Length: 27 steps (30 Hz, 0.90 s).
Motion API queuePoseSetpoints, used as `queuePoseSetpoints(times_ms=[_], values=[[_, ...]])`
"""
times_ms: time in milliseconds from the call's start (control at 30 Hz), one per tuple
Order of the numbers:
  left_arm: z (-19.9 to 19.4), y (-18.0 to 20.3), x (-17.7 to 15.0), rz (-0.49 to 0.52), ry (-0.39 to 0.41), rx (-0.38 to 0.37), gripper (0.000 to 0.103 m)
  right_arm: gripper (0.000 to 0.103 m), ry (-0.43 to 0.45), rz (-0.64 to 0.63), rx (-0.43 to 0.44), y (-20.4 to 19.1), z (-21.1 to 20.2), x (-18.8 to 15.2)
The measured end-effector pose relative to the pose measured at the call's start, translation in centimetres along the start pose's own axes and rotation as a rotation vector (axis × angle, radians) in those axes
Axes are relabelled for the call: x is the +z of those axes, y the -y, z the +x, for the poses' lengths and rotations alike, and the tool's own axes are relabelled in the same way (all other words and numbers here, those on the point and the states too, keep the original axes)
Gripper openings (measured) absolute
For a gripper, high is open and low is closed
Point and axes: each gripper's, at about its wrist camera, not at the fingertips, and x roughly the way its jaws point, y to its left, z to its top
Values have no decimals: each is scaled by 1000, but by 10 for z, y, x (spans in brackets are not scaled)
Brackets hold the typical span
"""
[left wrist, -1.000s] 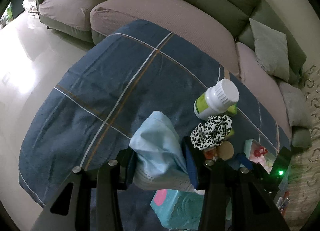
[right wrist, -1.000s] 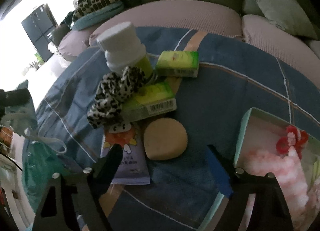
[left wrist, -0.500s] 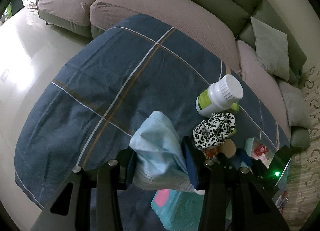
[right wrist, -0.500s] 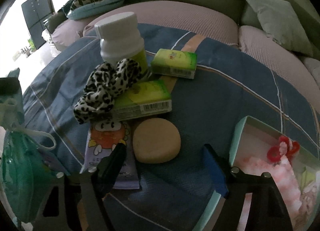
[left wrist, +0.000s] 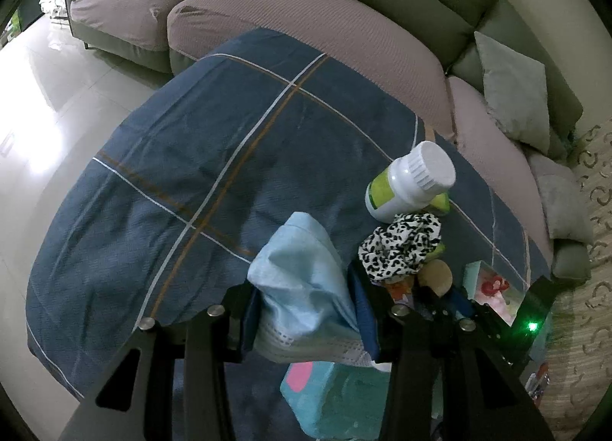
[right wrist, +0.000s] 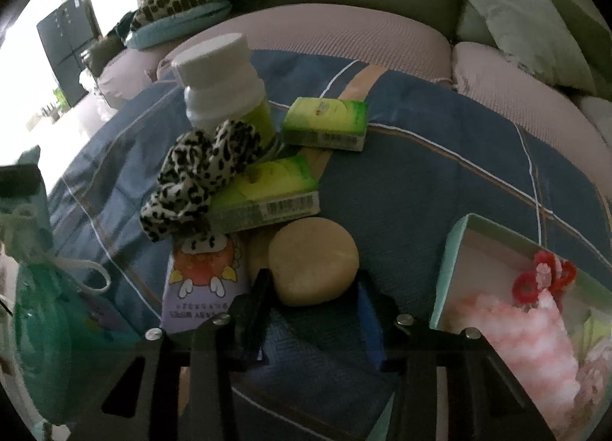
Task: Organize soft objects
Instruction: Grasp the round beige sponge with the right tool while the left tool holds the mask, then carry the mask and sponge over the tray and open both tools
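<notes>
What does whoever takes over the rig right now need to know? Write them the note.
Left tool: shut on the light blue face mask, held above the blue cloth.
Right tool: jaws closing around the tan round sponge; firm grip not certain.
Leopard scrunchie lies on a green tissue pack beside the white bottle.
Open box at right holds pink fluffy items.
Left: place mask, sponge, scrunchie.

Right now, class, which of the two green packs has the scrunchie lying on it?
The nearer green pack, beside the tan puff; the scrunchie overlaps its left end. The farther pack lies bare.
</notes>
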Motion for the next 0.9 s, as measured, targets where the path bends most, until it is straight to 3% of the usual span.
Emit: queuePoseSetpoints(times_ms=[233,467,900], values=[[-11,14,-1,17,13,-17,45,44,35,42,34,8,-13,5],[-30,53,-5,71,47,-67,45,44,104,69,30,16,-52,2],[-45,170,-44,250,58,-190,45,44,270,197,-118,85,-164,-28]])
